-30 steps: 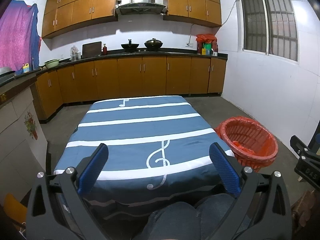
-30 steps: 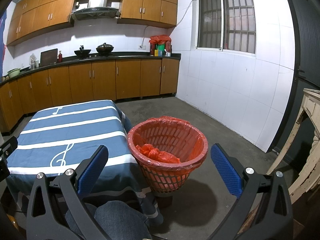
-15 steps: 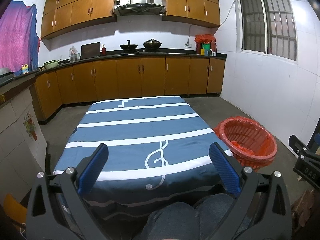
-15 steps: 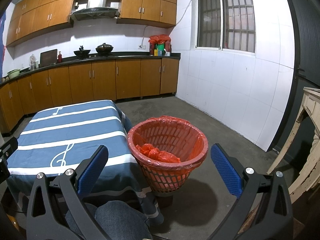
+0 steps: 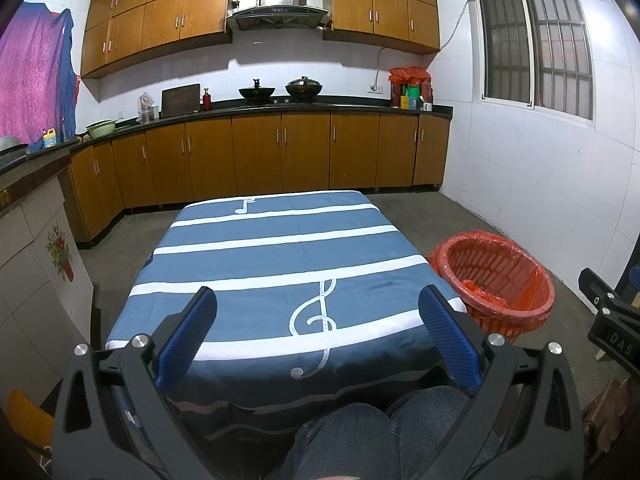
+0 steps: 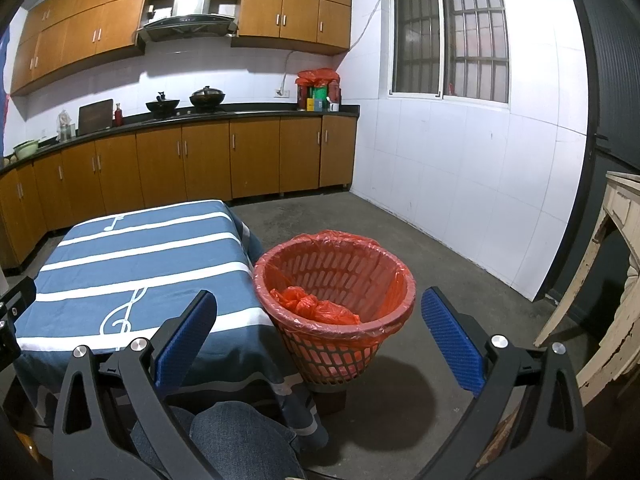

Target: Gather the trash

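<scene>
Barely anything has moved in the last second, honestly: your left view has drifted a touch so the red basket (image 5: 496,280) sits slightly lower right than it did, and the right view looks the same as before.

So where's the trash? The only thing that looks like it is the crumpled orange bag (image 6: 316,304) already lying down inside the basket, which is lined with a red plastic liner and stands on the floor just beside the right edge of the counter (image 5: 276,264). In your right view the basket is dead centre, framed between the blue pads. The striped cloth with the treble clef has nothing on it that I can see, no wrappers, no scraps.

Both tools are doing nothing right now. Your left tool (image 5: 318,336) is spread wide with nothing between the pads, hovering over the near edge of the cloth above your knees. Your right tool (image 6: 318,336) is just as wide and just as empty, aimed at the basket.

My read: with no motion and no loose litter in sight, you're either finished or haven't started yet. If there's more to collect it's out of frame, maybe on the far kitchen worktop (image 5: 280,106) at the upper middle, but I can't tell from here.
</scene>
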The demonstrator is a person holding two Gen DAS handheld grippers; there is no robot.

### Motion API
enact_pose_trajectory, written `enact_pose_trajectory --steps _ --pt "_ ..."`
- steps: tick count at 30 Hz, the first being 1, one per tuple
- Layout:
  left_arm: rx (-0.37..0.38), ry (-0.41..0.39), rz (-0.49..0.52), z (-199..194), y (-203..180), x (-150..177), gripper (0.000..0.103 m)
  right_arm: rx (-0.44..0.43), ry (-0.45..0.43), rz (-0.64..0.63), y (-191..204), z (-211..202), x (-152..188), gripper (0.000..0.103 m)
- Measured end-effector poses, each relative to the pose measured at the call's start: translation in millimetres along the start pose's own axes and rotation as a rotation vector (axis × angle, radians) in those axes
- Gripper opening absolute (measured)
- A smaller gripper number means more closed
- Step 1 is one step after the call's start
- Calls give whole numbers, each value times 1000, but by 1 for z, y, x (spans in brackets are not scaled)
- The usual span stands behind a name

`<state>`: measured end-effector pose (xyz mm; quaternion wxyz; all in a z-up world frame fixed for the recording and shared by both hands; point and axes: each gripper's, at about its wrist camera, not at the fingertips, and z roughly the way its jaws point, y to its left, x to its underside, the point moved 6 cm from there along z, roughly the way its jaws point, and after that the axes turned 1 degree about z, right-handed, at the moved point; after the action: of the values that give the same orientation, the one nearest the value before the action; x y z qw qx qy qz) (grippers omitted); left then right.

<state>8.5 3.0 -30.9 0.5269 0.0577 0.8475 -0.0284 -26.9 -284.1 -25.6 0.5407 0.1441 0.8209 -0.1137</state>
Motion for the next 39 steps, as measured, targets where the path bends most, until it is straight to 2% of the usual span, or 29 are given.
enact_pose_trajectory --steps 39 --pt "0 2 0 0 0 -1 99 1 2 3 0 -1 2 101"
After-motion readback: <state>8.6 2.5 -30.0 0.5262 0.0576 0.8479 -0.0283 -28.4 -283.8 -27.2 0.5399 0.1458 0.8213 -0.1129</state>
